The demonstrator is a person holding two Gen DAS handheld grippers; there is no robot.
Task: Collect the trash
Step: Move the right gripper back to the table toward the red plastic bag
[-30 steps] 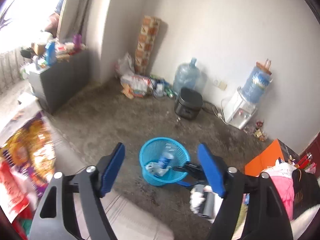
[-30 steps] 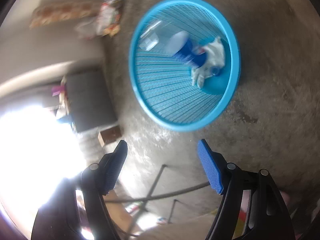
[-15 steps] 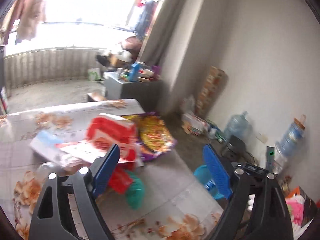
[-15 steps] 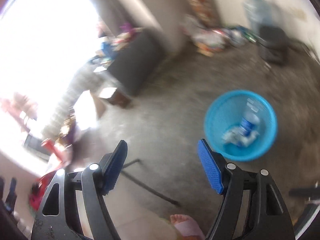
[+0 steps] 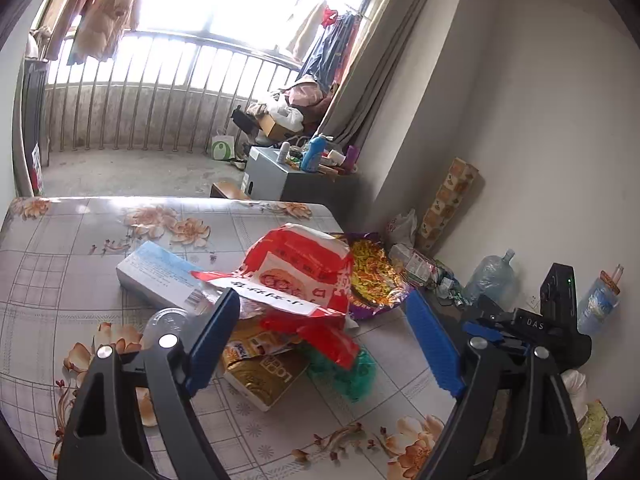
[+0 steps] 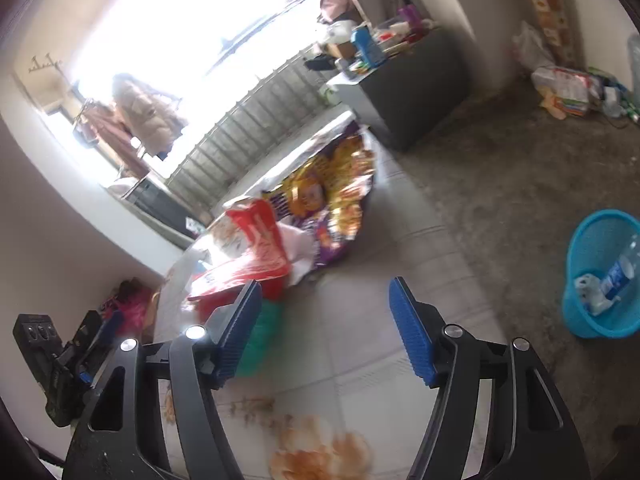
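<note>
A pile of trash lies on the floral table: a red and white bag, a purple and yellow snack bag, a light blue box, a gold packet, a green net and a clear cup lid. My left gripper is open and empty just above the pile. My right gripper is open and empty over the table edge, with the red bag and the snack bag ahead. The blue basket on the floor holds a bottle and crumpled paper.
A grey cabinet with bottles stands by the curtain. Water jugs and bags sit along the wall. The right gripper's body shows at the right of the left wrist view. Balcony railing lies behind the table.
Both grippers have swung from the blue basket on the floor back up to the table with the trash pile. Both stay open and empty.
</note>
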